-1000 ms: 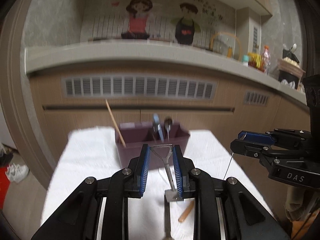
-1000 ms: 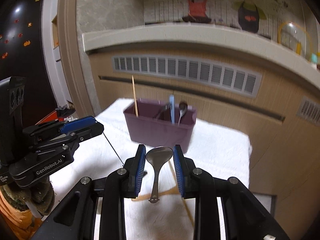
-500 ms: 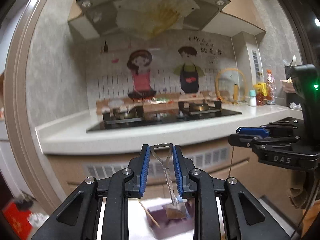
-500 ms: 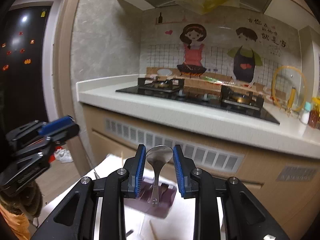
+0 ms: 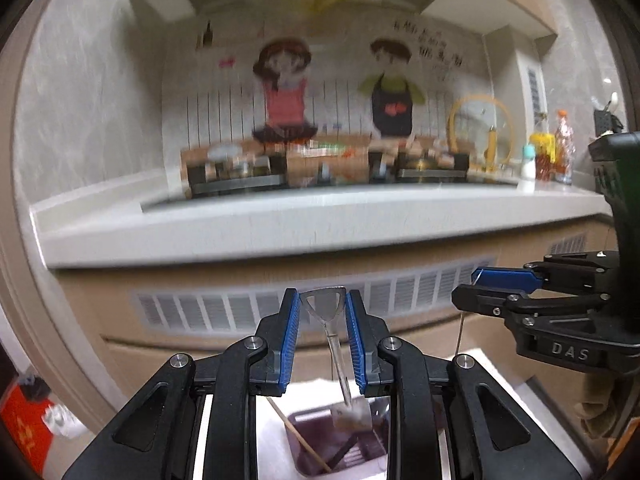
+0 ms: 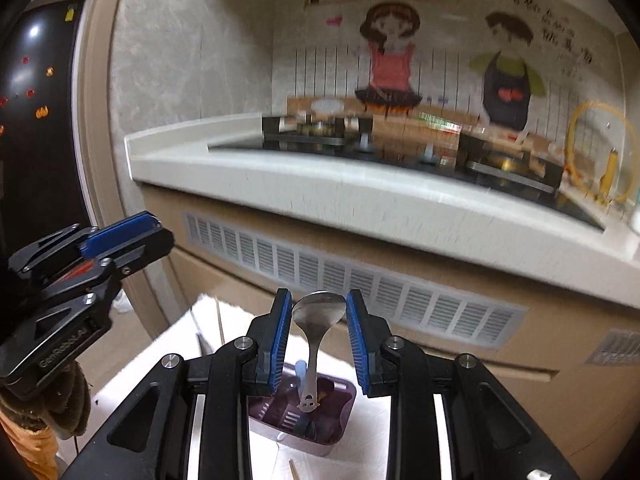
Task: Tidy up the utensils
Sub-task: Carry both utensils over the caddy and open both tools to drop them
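My left gripper (image 5: 322, 305) is shut on a metal spatula (image 5: 335, 344) by its triangular handle loop; its blade hangs down over the purple utensil holder (image 5: 304, 444). My right gripper (image 6: 318, 309) is shut on a metal spoon (image 6: 316, 332) by its bowl; the handle hangs down over the same holder (image 6: 340, 412). The holder stands on a white cloth (image 6: 168, 356) and holds a wooden chopstick (image 5: 298, 442), a blue-handled utensil (image 6: 301, 369) and dark utensils. Each gripper shows in the other's view: the right one (image 5: 496, 292), the left one (image 6: 120, 240).
A kitchen counter (image 5: 280, 232) with a gas hob (image 6: 360, 140) runs behind the cloth-covered table, with vented cabinet fronts (image 5: 224, 312) below. Bottles (image 5: 560, 156) stand at the counter's right. Another chopstick (image 6: 294, 470) lies on the cloth near the holder.
Both grippers, raised high half a second ago, have tipped back down over the holder, each keeping its utensil. A second ago they were low, in front of the holder.
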Available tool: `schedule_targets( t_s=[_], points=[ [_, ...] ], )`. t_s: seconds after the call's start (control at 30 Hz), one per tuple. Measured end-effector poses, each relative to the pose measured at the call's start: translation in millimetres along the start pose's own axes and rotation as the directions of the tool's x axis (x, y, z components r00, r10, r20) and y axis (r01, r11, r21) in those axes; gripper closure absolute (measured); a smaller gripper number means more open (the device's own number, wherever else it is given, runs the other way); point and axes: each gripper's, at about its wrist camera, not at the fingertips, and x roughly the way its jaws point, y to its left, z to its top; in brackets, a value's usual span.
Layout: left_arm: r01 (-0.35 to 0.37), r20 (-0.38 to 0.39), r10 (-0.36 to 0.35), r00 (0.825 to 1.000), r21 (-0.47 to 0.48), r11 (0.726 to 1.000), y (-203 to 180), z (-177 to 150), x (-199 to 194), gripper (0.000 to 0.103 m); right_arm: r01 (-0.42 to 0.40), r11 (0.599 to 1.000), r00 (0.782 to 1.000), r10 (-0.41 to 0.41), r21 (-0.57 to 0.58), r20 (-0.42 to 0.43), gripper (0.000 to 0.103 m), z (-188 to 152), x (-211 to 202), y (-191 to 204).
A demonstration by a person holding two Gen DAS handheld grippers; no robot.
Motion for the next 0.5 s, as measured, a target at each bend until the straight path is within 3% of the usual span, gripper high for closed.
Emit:
schedule_targets(
  t_s=[0.27, 0.5],
  points=[
    [0.019, -0.131, -0.023, 0.991, -0.030, 0.999, 2.6, -42.8, 49.5, 0.079, -0.027, 0.999, 0.993, 0.030, 0.028, -0.115, 0.077, -32.8, 60.4, -6.1],
    [0.033, -0.250, -0.058, 0.967, -0.100, 0.994, 4.2, -79.3, 82.4, 0.079, -0.061, 0.995, 0.970, 0.077, 0.073, -0.230, 0.077, -68.1, 106.3, -7.1]
  ],
)
